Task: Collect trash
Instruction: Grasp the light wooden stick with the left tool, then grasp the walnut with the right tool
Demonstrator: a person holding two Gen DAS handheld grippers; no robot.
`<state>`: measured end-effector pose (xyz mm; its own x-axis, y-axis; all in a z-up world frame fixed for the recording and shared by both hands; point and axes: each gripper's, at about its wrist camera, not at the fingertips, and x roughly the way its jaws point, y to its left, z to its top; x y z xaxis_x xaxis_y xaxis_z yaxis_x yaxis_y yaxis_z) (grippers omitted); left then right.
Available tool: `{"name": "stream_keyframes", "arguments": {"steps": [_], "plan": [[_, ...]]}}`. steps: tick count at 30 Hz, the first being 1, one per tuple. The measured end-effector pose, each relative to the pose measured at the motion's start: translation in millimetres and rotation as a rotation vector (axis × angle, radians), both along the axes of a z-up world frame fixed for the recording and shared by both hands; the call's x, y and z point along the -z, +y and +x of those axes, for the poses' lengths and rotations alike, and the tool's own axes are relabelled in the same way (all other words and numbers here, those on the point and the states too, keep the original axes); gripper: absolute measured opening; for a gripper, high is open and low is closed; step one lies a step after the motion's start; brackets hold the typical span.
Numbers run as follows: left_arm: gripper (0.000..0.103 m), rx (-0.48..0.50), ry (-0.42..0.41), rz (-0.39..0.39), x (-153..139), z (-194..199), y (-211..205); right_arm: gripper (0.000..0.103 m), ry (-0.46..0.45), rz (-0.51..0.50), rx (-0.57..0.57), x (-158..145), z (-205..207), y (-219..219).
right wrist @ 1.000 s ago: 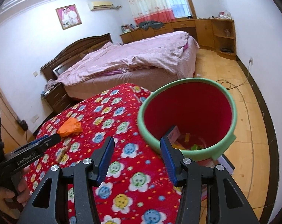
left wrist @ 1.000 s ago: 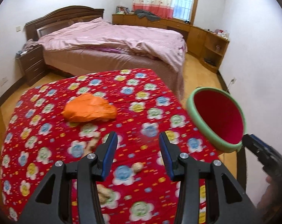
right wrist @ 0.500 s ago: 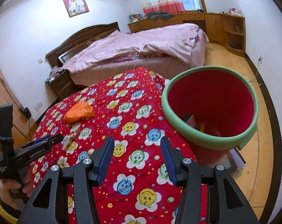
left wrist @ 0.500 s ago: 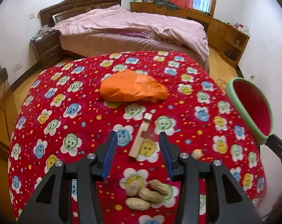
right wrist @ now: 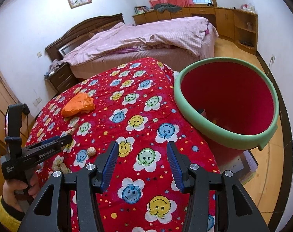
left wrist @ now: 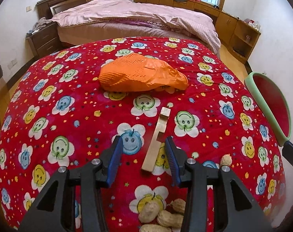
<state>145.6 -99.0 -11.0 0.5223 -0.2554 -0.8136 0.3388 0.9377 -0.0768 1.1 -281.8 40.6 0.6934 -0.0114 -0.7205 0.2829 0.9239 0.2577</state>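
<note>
The red flower-patterned blanket now fills the left wrist view. The red bin with a green rim stays at its edge. The left gripper, spread open, has advanced to straddle the pale wooden stick; the right gripper still hovers open

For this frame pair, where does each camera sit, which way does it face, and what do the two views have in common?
Left wrist: rides the left hand-held gripper, looking along its open fingers over the wooden piece toward the orange bag and the bed.
Right wrist: rides the right hand-held gripper, open above the red cloth, facing the bin; the person's left hand shows.
Shared: orange bag, peanuts, bin, bed.
</note>
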Motion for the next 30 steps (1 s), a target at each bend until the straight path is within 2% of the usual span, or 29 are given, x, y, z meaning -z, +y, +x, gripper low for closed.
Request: {"name": "stream_keyframes", "arguments": {"steps": [4, 6, 9, 18, 30], "plan": [[0.035, 0.025, -0.018, 0.013, 0.7, 2.1, -5.3, 0.053, 0.010, 0.002, -0.001, 2.5, 3.6, 0.3], [0.022, 0.036, -0.025, 0.016, 0.5, 2.2, -7.3, 0.053, 0.013, 0.003, -0.003, 3.7, 5.2, 0.8], [0.010, 0.052, -0.040, 0.030, 0.2, 0.4, -10.5, 0.053, 0.016, 0.003, -0.007, 4.4, 6.5, 2.9], [0.010, 0.022, -0.044, -0.028, -11.9, -9.8, 4.3, 0.053, 0.010, -0.015, -0.044, -1.7, 10.4, 15.6], [0.010, -0.089, -0.069, -0.107, -34.3, -36.6, 52.6, 0.053, 0.025, -0.047, -0.151, 2.2, 31.0, 57.3]]}}
